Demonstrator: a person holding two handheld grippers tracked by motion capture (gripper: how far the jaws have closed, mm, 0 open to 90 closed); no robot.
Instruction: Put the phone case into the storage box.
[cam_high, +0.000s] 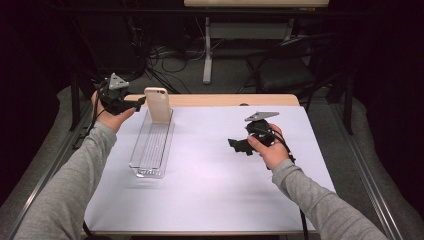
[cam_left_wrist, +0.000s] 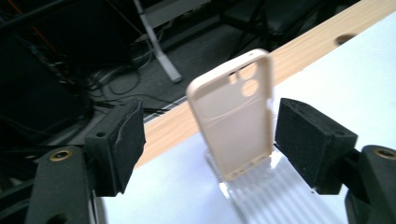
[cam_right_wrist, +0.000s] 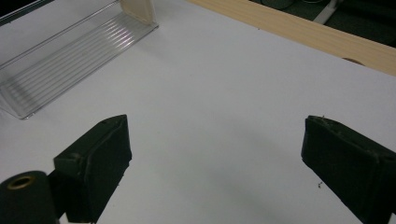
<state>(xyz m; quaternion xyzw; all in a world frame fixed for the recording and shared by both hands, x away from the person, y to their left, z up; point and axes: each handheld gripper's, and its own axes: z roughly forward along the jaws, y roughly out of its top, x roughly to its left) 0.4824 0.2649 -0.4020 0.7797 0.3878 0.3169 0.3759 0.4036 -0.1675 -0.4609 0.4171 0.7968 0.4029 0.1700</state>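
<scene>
White-topped table in a dark room. Beige phone case (cam_high: 158, 104) stands upright in the far slot of the clear ribbed rack (cam_high: 150, 150), upper left of the high view. Left gripper (cam_high: 139, 103) is released, pads clear of the case, likely just placed. Left gripper view shows the camera cutouts. Right gripper (cam_right_wrist: 215, 168) idles spread over bare table.

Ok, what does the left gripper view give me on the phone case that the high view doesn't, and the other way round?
The left gripper view alone shows the phone case's hollow inner side with its camera cutouts, and a gap between it and each pad; the left gripper is open. The high view alone shows the full length of the clear ribbed rack and the right gripper low over the white table, jaws apart, well away from the case. Both show the case standing upright at the rack's far end.
</scene>
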